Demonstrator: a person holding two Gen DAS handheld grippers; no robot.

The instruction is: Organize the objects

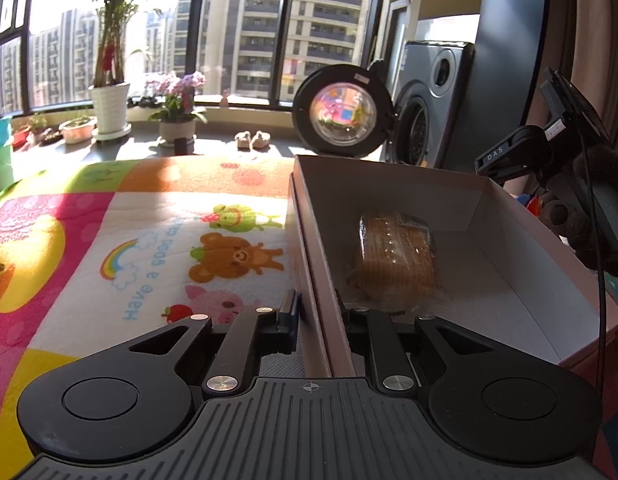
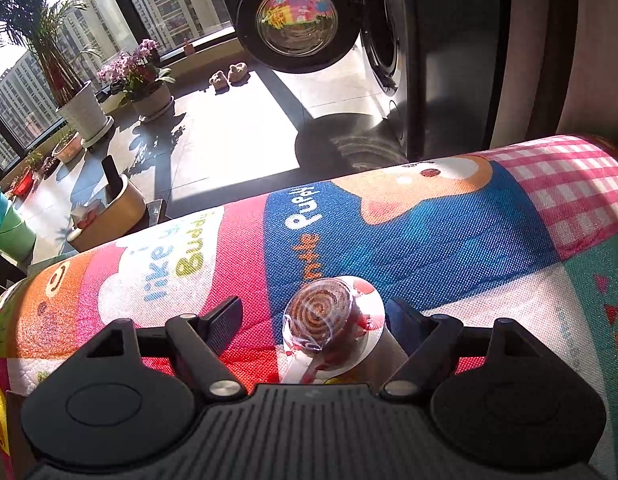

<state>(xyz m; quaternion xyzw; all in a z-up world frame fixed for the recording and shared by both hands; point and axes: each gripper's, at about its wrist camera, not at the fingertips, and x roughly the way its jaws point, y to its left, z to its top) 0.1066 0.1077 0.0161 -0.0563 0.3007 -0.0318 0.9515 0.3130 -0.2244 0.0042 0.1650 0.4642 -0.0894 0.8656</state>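
In the left wrist view, an open pinkish cardboard box (image 1: pixel 389 168) stands on the cartoon play mat (image 1: pixel 149 220). A clear-wrapped pack of wafer biscuits (image 1: pixel 397 256) lies inside it. My left gripper (image 1: pixel 319 312) is shut on the box's near left wall, one finger inside and one outside. In the right wrist view, a wrapped spiral lollipop (image 2: pixel 321 312) lies on the mat (image 2: pixel 429 232). My right gripper (image 2: pixel 315 320) straddles it, open, with a clear gap at the left finger (image 2: pixel 225 320).
A gloved hand (image 1: pixel 597 208) holds the other device over the box's right side. Beyond the mat's far edge (image 2: pixel 269 196) the floor drops away, with a washing machine and its open door (image 2: pixel 297 16), potted plants (image 2: pixel 81 108), slippers (image 2: pixel 229 74) and a small wooden seat (image 2: pixel 109 216).
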